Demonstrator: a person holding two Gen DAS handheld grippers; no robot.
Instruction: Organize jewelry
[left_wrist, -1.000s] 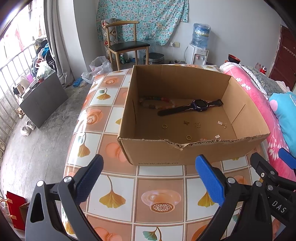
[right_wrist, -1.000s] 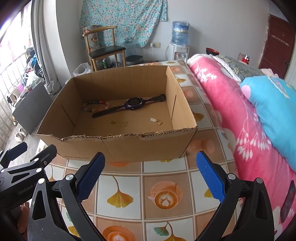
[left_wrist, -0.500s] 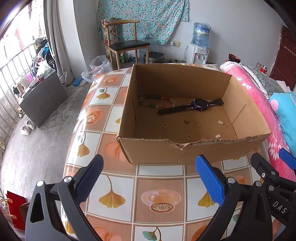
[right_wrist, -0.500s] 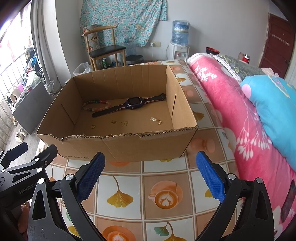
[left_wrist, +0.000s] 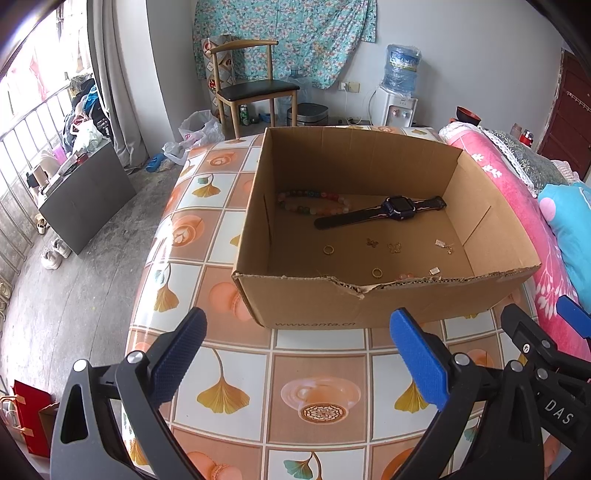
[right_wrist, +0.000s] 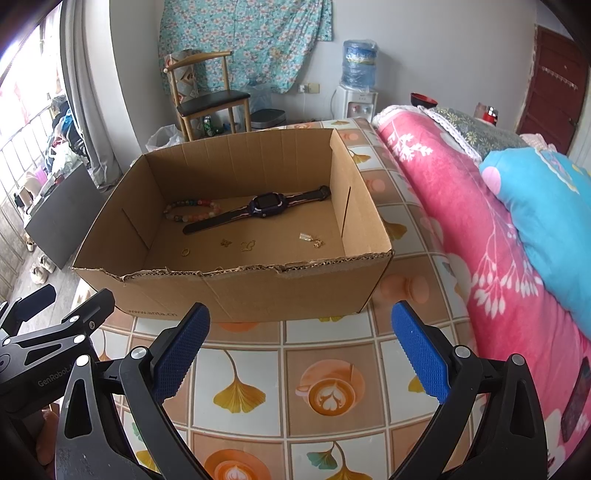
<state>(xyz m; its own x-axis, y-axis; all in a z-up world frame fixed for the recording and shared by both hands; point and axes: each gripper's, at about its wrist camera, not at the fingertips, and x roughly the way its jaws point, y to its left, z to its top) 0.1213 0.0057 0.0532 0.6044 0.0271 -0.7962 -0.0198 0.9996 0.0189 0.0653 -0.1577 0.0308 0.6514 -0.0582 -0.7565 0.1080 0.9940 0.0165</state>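
Jewelry lies scattered on the floor of an open cardboard box (left_wrist: 369, 306) that stands on the tiled bench (left_wrist: 314, 398). A beaded bracelet (left_wrist: 314, 202) sits toward the far left corner, with a dark watch (left_wrist: 399, 208) stretched out flat just beside it, its strap running diagonally. Nearer the front wall are small gold pieces well apart from each other: a ring (left_wrist: 328, 250), a second ring (left_wrist: 376, 272), two little butterfly-shaped charms (left_wrist: 393, 247), and what look like earrings (left_wrist: 443, 245) toward the right side (too small to say more).

Both tools hang level over the bench, short of the box's torn front edge. The left tool (left_wrist: 299, 354) has its blue pads spread wide with nothing between them; the right tool (right_wrist: 301, 350) is likewise wide apart and empty. They sit side by side, each showing at the edge of the other's view, probably so that either can reach over the low front wall.

Everything being inside the box fits two readings: the pieces were gathered here as the tidy end state, or the box is only the source and they are yet to be sorted elsewhere. No other tray or holder shows in either view, so the pictures do not settle which.
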